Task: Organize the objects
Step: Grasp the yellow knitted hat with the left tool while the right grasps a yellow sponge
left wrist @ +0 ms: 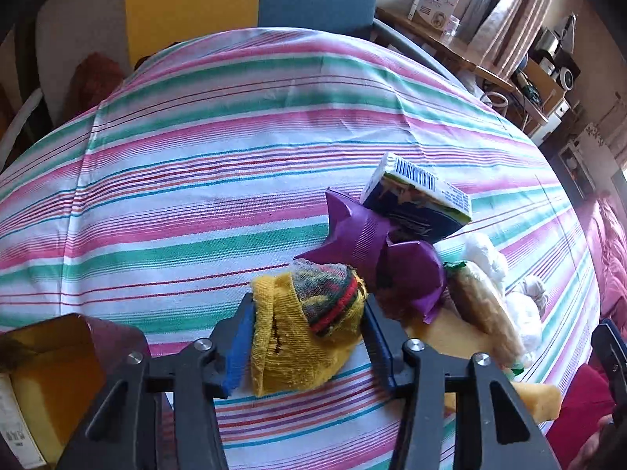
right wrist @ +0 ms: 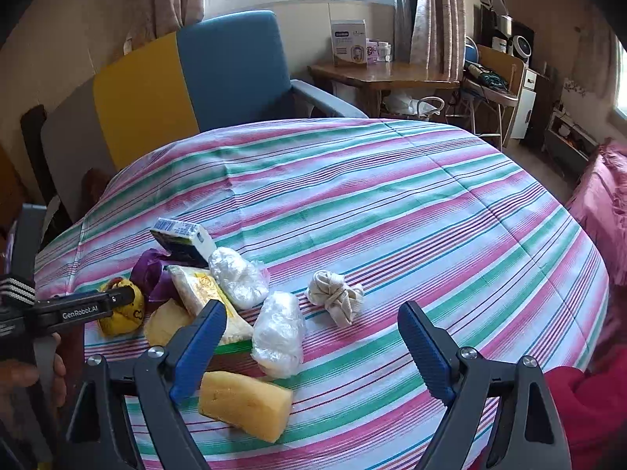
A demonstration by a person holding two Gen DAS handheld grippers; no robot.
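My left gripper [left wrist: 307, 321] is shut on a rolled yellow sock [left wrist: 301, 337] with a red, green and black cuff, just above the striped tablecloth [left wrist: 235, 156]; it also shows in the right wrist view [right wrist: 123, 309]. Behind it lie a crumpled purple wrapper [left wrist: 372, 243], a small carton with a barcode [left wrist: 419, 196], a packet of biscuits [left wrist: 482, 305] and white plastic bundles [left wrist: 490, 258]. My right gripper [right wrist: 313, 333] is open and empty above the table, with a yellow sponge [right wrist: 245, 405], a white plastic bundle [right wrist: 278, 333] and a knotted beige sock [right wrist: 337, 299] ahead of it.
An open box [left wrist: 51, 372] with yellow inside stands at the left front edge. A blue and yellow chair [right wrist: 219, 70] stands behind the table. A wooden side table [right wrist: 384, 74] with boxes is at the back right. A pink cloth [right wrist: 599, 203] lies at the right.
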